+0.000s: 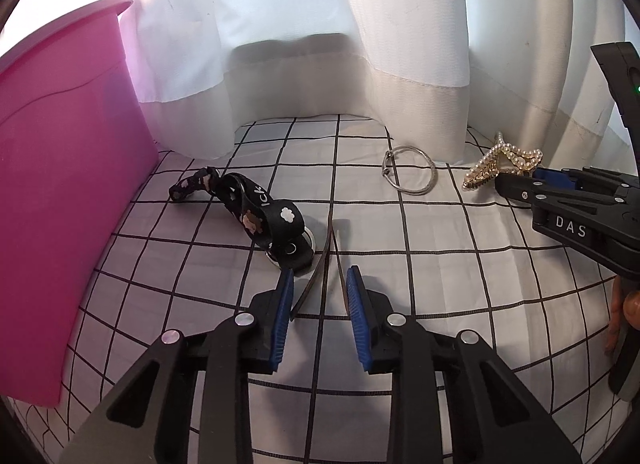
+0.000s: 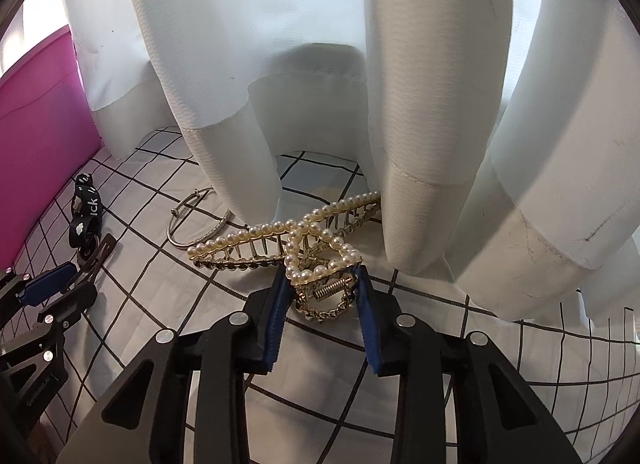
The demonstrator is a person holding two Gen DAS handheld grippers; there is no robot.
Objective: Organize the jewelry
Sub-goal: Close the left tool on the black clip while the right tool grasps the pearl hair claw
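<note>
A gold pearl hair claw (image 2: 288,242) lies on the checked cloth; its spring end sits between the fingers of my right gripper (image 2: 322,278), which is open around it. The claw also shows in the left wrist view (image 1: 502,164). My left gripper (image 1: 320,276) is open, with a thin brown hair clip (image 1: 320,264) lying between its fingers. A black printed strap (image 1: 248,208) with a metal ring lies just ahead and left of the left gripper. A silver bangle (image 1: 410,170) lies near the curtain and shows in the right wrist view (image 2: 196,224) too.
A pink bin (image 1: 60,184) stands at the left on the checked cloth (image 1: 440,264). A white curtain (image 1: 320,44) hangs along the back and drapes onto the cloth. The right gripper's body (image 1: 580,216) enters the left wrist view from the right.
</note>
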